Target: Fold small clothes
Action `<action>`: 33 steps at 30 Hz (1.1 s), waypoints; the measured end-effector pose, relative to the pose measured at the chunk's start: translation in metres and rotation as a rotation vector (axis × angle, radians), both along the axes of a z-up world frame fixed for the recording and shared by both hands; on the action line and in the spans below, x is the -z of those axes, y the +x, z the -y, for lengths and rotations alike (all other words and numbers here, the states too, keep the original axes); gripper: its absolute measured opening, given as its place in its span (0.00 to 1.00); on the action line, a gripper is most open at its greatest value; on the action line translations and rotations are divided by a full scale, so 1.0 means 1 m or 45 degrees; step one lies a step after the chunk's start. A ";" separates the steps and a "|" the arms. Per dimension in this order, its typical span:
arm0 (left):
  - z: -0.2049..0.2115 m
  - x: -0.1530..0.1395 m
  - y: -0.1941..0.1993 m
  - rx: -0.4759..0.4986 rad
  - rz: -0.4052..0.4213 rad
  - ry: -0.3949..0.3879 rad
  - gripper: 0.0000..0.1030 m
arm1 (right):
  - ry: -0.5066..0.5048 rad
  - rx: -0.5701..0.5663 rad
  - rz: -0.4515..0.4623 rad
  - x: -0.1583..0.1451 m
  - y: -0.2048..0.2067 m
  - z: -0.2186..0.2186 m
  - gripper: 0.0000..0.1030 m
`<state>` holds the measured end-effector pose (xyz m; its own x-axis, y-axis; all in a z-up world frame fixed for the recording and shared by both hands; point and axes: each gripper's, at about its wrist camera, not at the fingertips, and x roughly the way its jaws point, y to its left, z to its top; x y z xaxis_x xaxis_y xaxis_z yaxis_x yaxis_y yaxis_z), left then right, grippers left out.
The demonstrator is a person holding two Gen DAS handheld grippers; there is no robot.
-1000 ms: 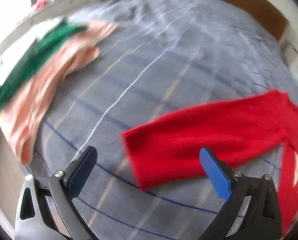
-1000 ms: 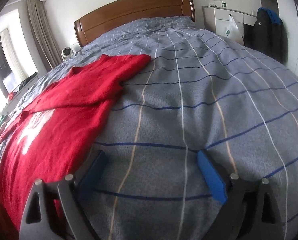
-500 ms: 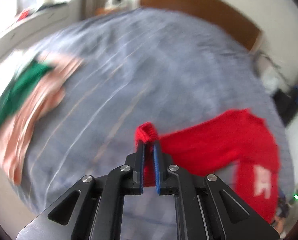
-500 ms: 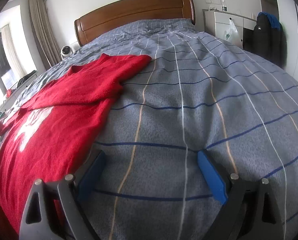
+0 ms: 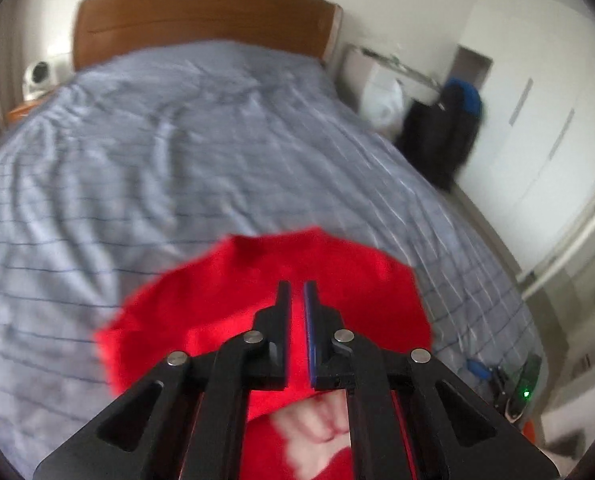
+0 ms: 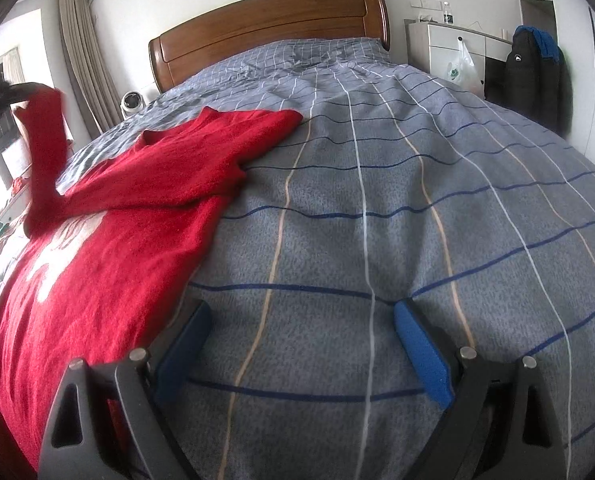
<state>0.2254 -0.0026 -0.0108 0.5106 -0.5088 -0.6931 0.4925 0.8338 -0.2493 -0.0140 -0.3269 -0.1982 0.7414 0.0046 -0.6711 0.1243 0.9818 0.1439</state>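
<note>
Left gripper [image 5: 297, 292] — clamped on red sweater [image 6: 109, 248] sleeve, aloft.

The left gripper [image 5: 297, 292] has its jaws nearly together, pinching the red sweater [image 5: 225, 304] above the grey striped bed [image 5: 177, 160]. A wooden headboard [image 5: 201, 20] stands behind.

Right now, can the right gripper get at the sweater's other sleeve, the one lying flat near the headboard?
Probably yes. The right gripper has its jaws open above bare bedspread, and nothing lies between it and the flat sleeve ahead to its left.
</note>
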 end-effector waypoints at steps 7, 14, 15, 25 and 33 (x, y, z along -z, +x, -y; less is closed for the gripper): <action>0.029 0.061 -0.028 0.017 -0.089 0.129 0.82 | 0.004 -0.001 0.003 0.001 -0.001 0.001 0.89; -0.065 0.107 -0.078 -0.166 0.012 0.393 0.90 | 0.046 -0.013 -0.086 -0.011 0.005 0.005 0.89; -0.082 0.114 -0.086 -0.200 0.029 0.425 0.91 | 0.059 -0.009 -0.107 -0.021 0.005 0.005 0.88; -0.167 0.182 -0.097 -0.534 0.066 0.326 1.00 | 0.526 -0.304 -0.130 -0.098 0.109 -0.078 0.79; -0.173 0.187 -0.099 -0.523 0.113 0.277 1.00 | 0.656 -0.172 -0.405 -0.025 0.198 -0.104 0.46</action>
<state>0.1264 0.1701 -0.1982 0.7010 -0.1001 -0.7061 0.1227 0.9923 -0.0189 0.1840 -0.2232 -0.1731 0.4754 0.4668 -0.7457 0.1187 0.8058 0.5801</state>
